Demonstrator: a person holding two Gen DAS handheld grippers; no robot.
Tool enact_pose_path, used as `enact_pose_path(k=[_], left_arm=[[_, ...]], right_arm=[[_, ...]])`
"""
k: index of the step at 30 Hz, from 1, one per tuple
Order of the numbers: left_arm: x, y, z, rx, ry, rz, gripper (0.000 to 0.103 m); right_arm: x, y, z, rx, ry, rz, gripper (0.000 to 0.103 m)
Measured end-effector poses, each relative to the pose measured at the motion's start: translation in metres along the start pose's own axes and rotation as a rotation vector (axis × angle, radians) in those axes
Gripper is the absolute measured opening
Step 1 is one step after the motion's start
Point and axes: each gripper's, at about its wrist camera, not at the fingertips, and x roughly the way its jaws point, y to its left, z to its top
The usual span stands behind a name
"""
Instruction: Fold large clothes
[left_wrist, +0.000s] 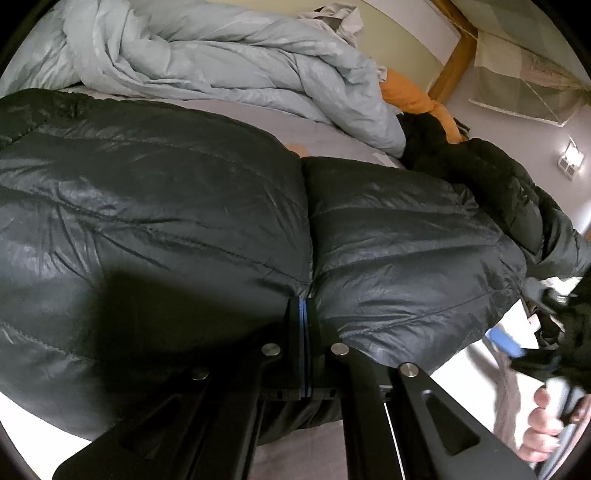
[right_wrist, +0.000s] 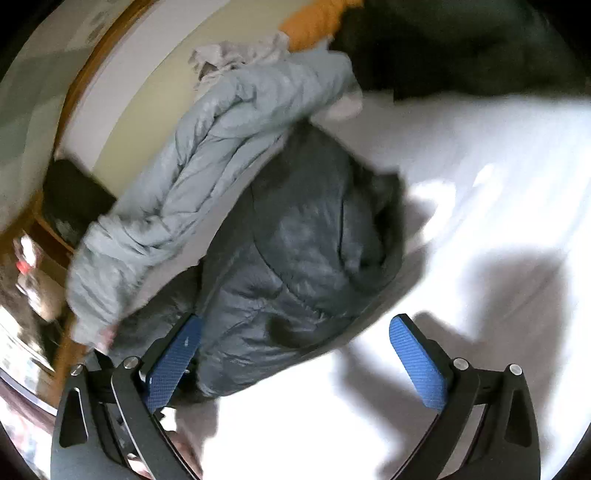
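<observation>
Your left gripper (left_wrist: 303, 314) pinches the jacket (left_wrist: 184, 206) hem at 6 o'clock; your right gripper (right_wrist: 295, 365) gapes empty. Folding barely begun.

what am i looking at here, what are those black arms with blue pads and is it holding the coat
No robot: a person holds a two-finger gripper in each hand, each with a camera looking along its fingers. The left view shows the left gripper pinched shut at the hem of a dark puffer jacket spread on a bed, with a pale blue duvet behind. The right view is blurred; there the right gripper stands wide open, its blue pads apart and holding nothing, with the jacket just ahead.
</observation>
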Motion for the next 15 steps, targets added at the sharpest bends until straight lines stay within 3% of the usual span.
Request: enact_pose_path(k=[3,5,6,7,10,12,14,15], left_arm=[[0.001,0.001,0.0,-0.008,0.001,-0.008,0.004],[0.001,0.001,0.001,-0.005,0.001,-0.005,0.004],[0.001,0.0,0.001,-0.001,0.001,0.0,0.004],[0.0,0.0,0.0,0.003,-0.001,0.003,0.004],[-0.01,0.0,0.001,0.007,-0.008,-0.038,0.004],[-0.03,-0.002,-0.001,0.03,-0.002,-0.118,0.014],[-0.068,-0.007,-0.009,0.063,-0.066,-0.137,0.049],[-0.087,-0.01,-0.012,0.091,-0.104,-0.101,0.059]], right_arm=[[0.026,-0.008,0.0,0.056,-0.027,0.024,0.103],[0.034,-0.004,0.001,0.04,-0.113,0.0,0.103],[0.036,-0.003,0.003,0.032,-0.144,-0.002,0.098],[0.038,-0.001,0.005,0.031,-0.163,-0.012,0.077],[0.042,0.0,0.008,0.014,-0.163,-0.028,0.047],[0.034,0.008,0.007,-0.054,-0.169,-0.047,0.037],[0.022,0.02,0.008,-0.15,-0.184,-0.081,0.035],[0.017,0.026,0.009,-0.187,-0.184,-0.105,0.034]])
